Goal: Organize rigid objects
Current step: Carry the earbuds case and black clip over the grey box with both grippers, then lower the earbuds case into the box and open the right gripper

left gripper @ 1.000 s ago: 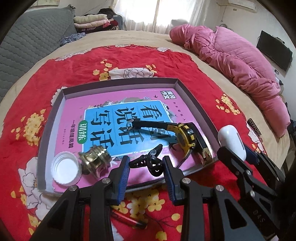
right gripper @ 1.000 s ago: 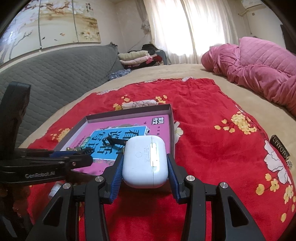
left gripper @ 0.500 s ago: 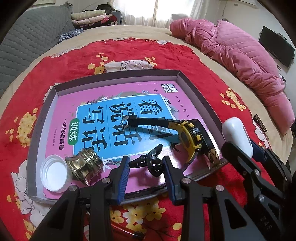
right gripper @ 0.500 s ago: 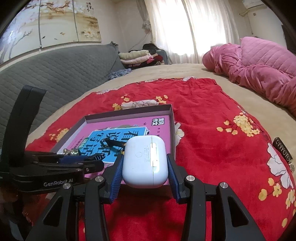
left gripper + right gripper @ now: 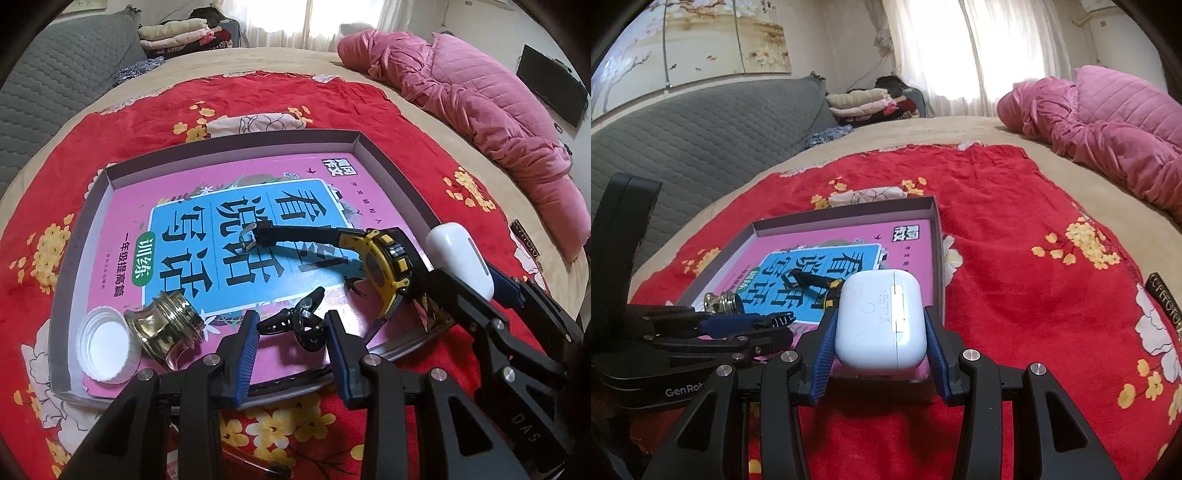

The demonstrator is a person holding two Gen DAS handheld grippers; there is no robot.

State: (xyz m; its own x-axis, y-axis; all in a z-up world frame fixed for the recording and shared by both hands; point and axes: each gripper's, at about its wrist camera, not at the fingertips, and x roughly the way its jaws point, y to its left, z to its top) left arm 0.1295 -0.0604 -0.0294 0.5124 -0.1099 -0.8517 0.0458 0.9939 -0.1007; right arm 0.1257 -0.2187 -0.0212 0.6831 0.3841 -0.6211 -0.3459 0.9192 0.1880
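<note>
Earbud case (image 5: 880, 319), white and smooth, sits pinched in my right claw (image 5: 880, 332) above the tray's (image 5: 384, 168) near corner; released there, it could catch the rim. My left claw (image 5: 291, 343), part-open, empty, straddles the black clip (image 5: 295, 323).

In the tray (image 5: 388, 173) on the cloth (image 5: 122, 122): cap (image 5: 105, 345) at near left, fitting (image 5: 166, 328) beside it, clip (image 5: 295, 325) centre, watch (image 5: 380, 258) right, all on the book (image 5: 221, 206).

Bedroom, home.
We note a bed (image 5: 960, 129) with pink quilt (image 5: 1108, 122), folded clothes (image 5: 864, 103), curtained window (image 5: 960, 48).
</note>
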